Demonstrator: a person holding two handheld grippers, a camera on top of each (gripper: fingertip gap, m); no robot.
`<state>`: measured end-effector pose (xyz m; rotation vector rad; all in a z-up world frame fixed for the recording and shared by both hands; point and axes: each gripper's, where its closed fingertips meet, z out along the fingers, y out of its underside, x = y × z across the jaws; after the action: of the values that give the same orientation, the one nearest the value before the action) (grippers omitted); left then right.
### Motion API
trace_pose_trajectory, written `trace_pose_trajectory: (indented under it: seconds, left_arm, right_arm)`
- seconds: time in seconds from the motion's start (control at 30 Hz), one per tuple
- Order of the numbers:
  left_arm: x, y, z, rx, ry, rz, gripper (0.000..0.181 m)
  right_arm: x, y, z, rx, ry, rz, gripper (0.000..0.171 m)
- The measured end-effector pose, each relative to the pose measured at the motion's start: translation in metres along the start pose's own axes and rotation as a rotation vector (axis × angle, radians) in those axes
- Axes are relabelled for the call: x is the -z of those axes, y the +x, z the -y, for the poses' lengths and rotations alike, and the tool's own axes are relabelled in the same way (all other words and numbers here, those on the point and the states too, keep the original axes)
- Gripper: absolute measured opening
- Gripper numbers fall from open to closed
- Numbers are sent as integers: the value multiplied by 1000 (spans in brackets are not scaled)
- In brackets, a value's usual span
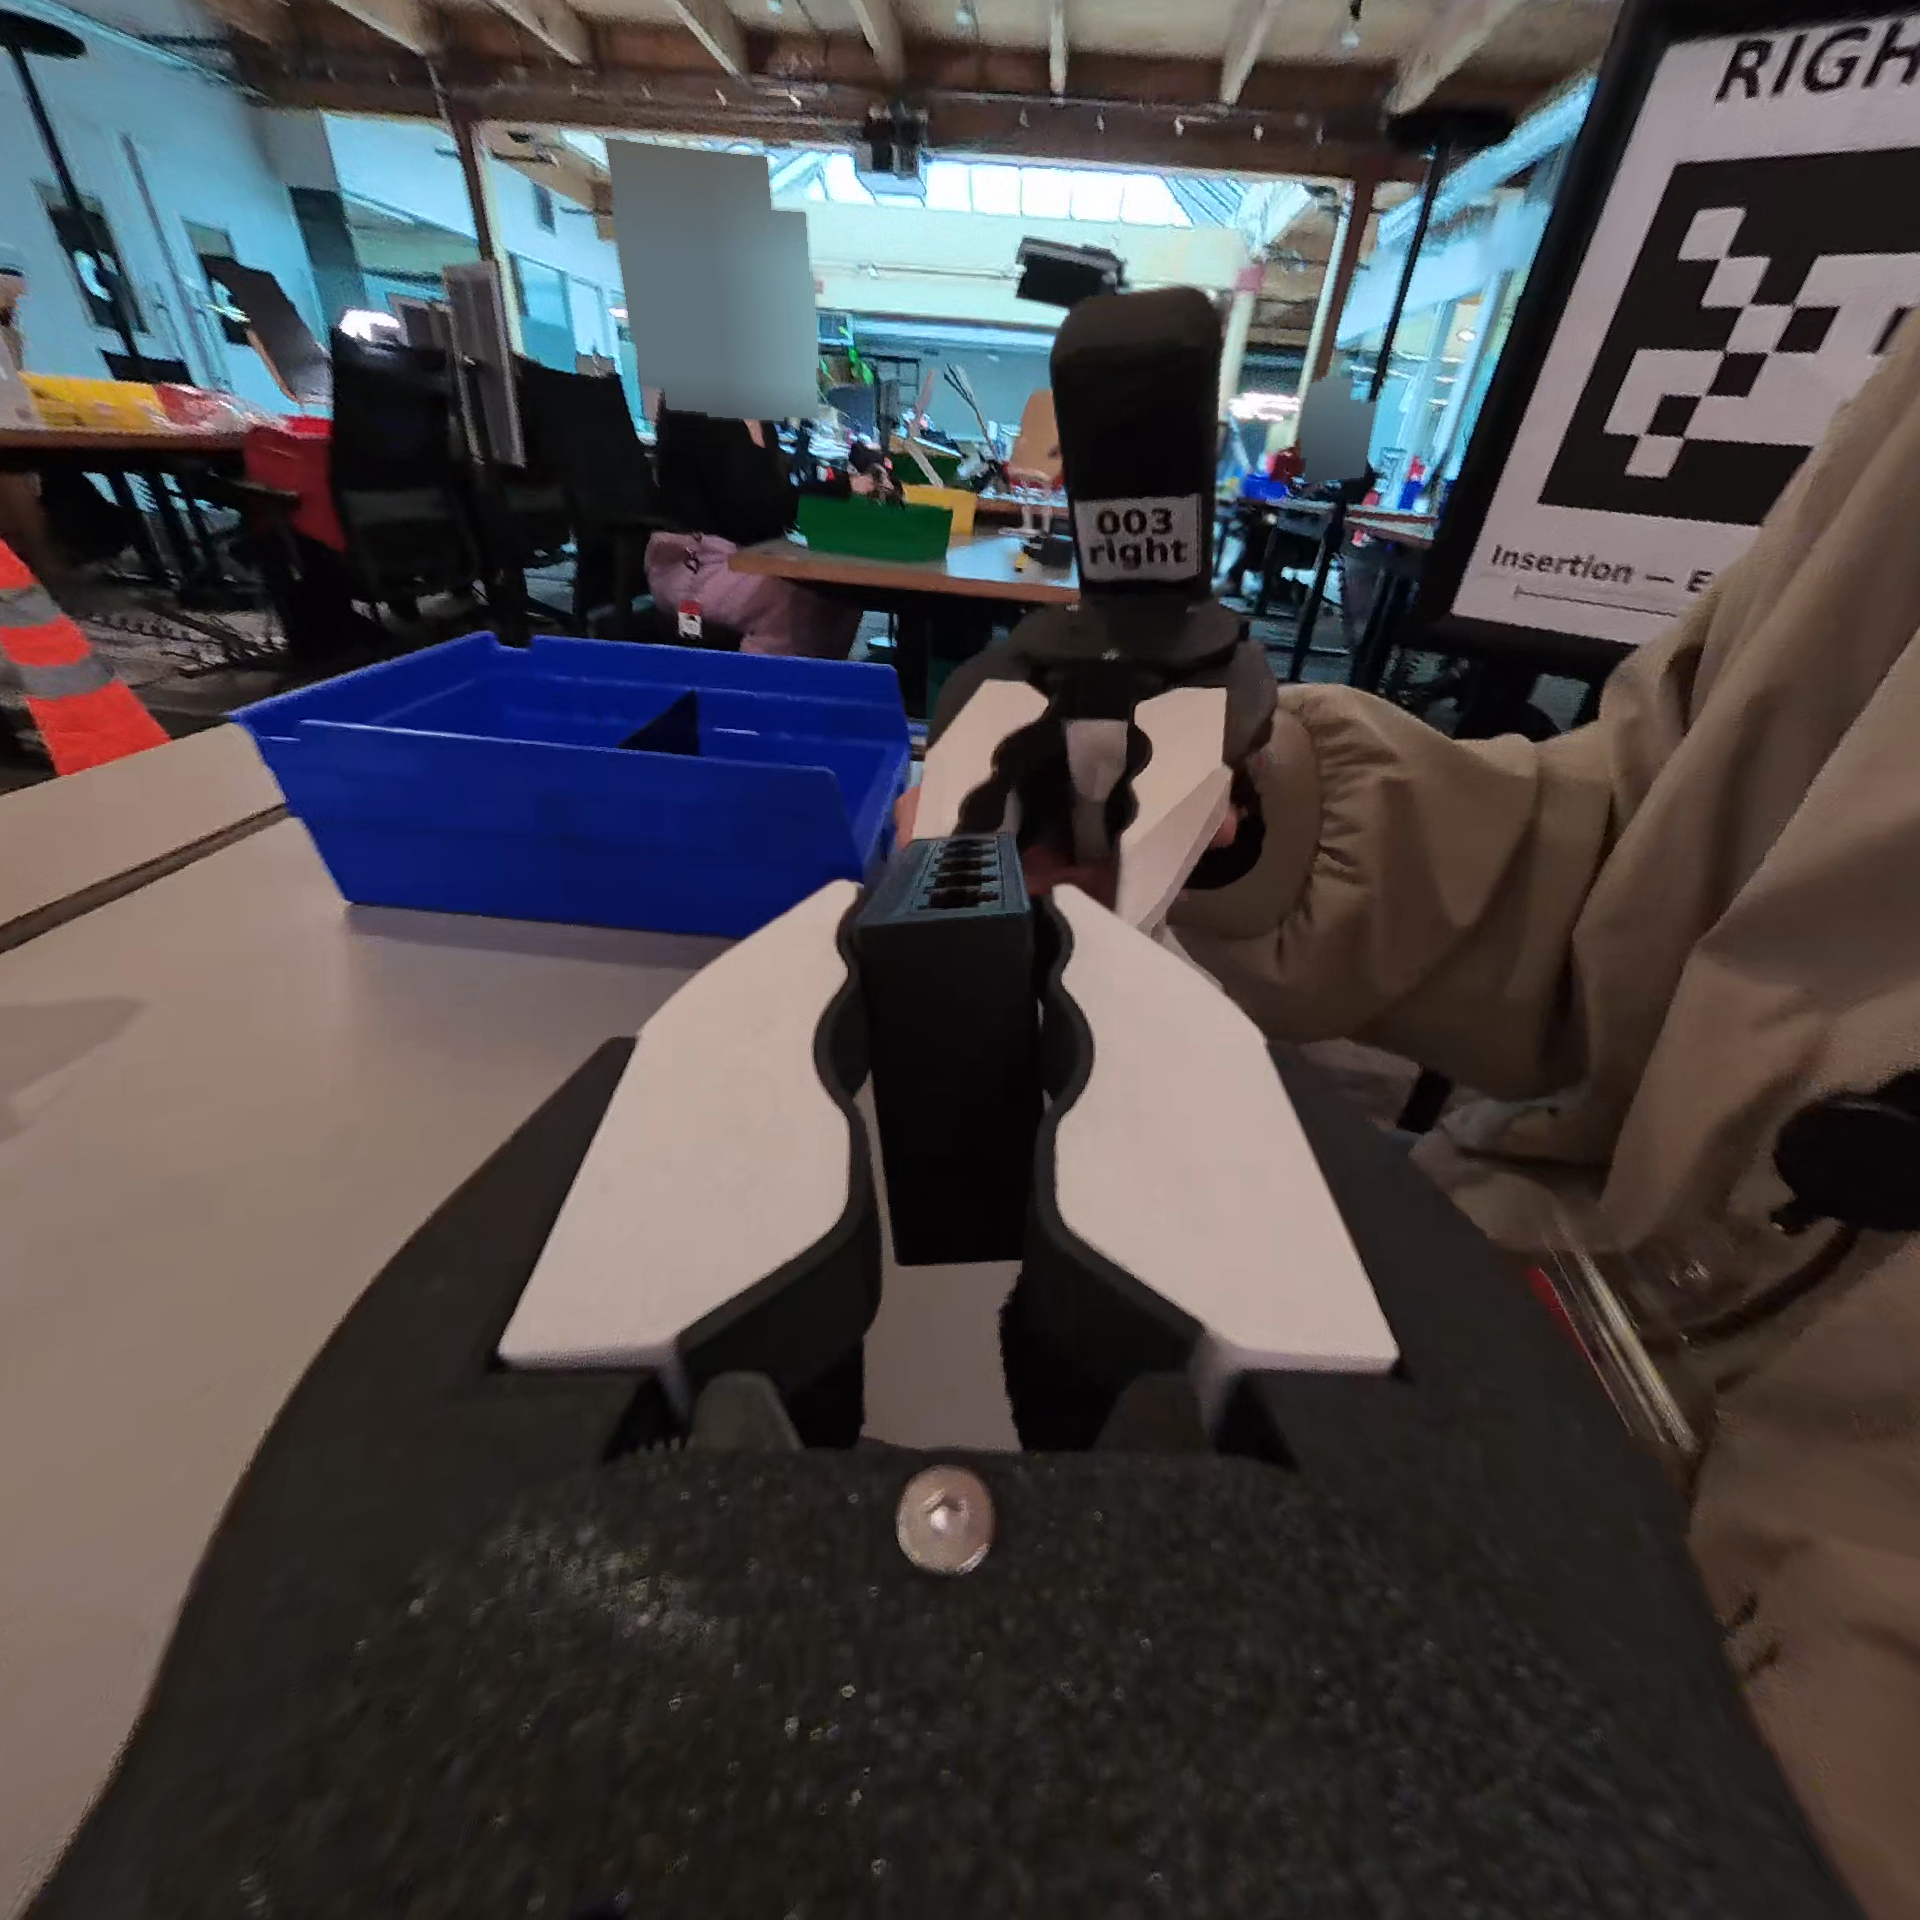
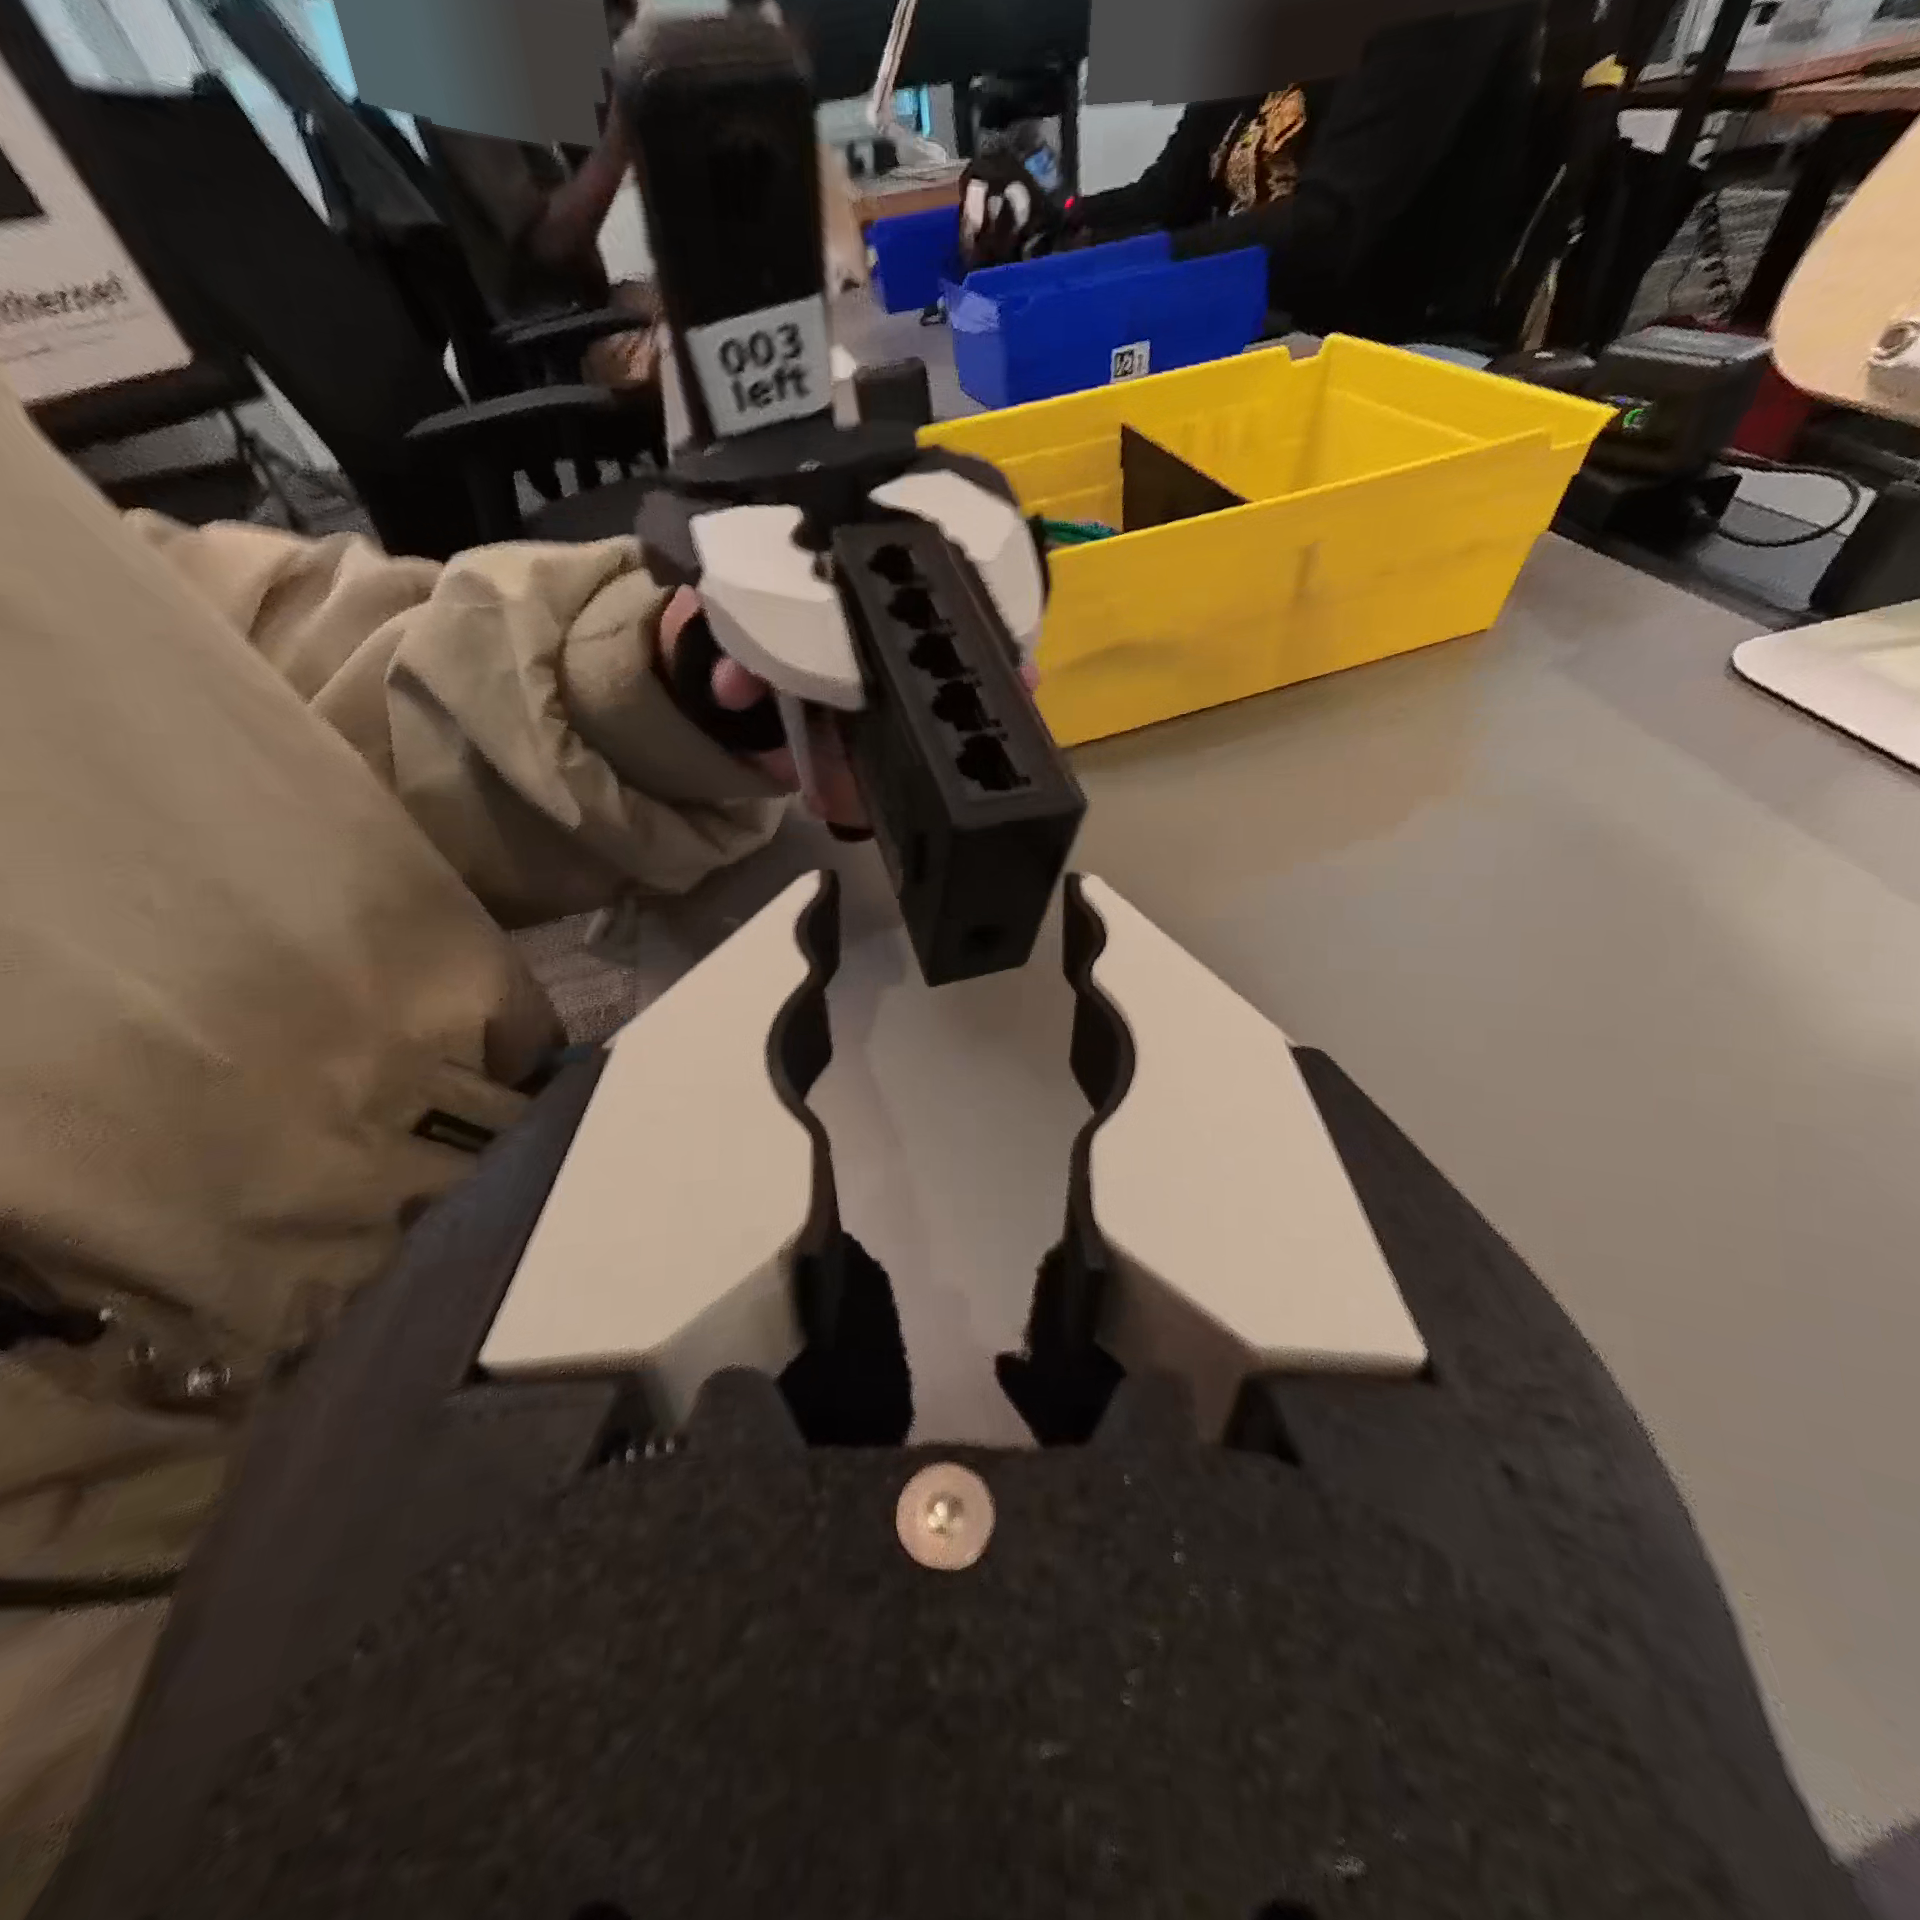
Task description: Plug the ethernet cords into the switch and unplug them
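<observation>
Here, left claw (image 1: 951, 914) clamped on switch (image 1: 951, 1081), right claw (image 2: 948, 904) apart, empty, no cords visible.

Matt black plastic switch (image 1: 951, 1060); glossy yellow plastic bin (image 2: 1299, 582).

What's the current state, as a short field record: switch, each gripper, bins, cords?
switch: black plastic five-port network switch, held off the grey table, ports empty
left gripper: jaws shut on the switch
right gripper: jaws open, empty, close to the switch end
bins: blue plastic bin; yellow plastic bin holding something green
cords: none plugged in
</observation>
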<state>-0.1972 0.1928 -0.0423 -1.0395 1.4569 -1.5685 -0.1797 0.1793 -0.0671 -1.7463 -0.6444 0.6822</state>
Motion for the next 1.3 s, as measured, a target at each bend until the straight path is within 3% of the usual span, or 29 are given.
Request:
trace_pose_trajectory:
  seconds: [0.17,0.27,0.4,0.53,0.63,0.77,0.9,0.93,1.03,1.17,1.3]
  left_arm:
    - [0,11,1,22,40,-49,28]
    - [-3,12,-4,47,49,-65,29]
    - [-5,14,-13,84,7,-83,29]
    - [-4,16,-34,82,-188,-86,29]
    - [0,6,-45,10,-342,-11,45]
    - [-3,11,-62,-63,-544,-34,50]
    - [-7,16,-88,-153,-762,-88,43]
    - [-7,19,-95,-171,-814,-109,30]
    - [-9,16,-108,-228,-900,-100,27]
    - [-20,-4,-108,-132,-863,33,27]
    - [-24,-58,-76,261,-551,372,27]
  right_arm:
    - [-8,-7,11,-108,118,75,43]
    - [-10,-7,14,-115,166,77,30]
    - [-9,-7,4,-162,190,98,29]
    - [-8,-12,-13,-121,95,108,26]
    - [-8,-9,-25,-10,-42,67,26]
    - [-10,-11,-31,123,-122,14,26]
    - [-14,-12,-48,243,-246,-31,26]
    - [-13,-10,-52,274,-278,-51,26]
    - [-12,-7,-63,319,-335,-82,26]
    - [-8,19,-58,285,-289,-233,34]
    - [8,42,-22,315,-112,-442,46]
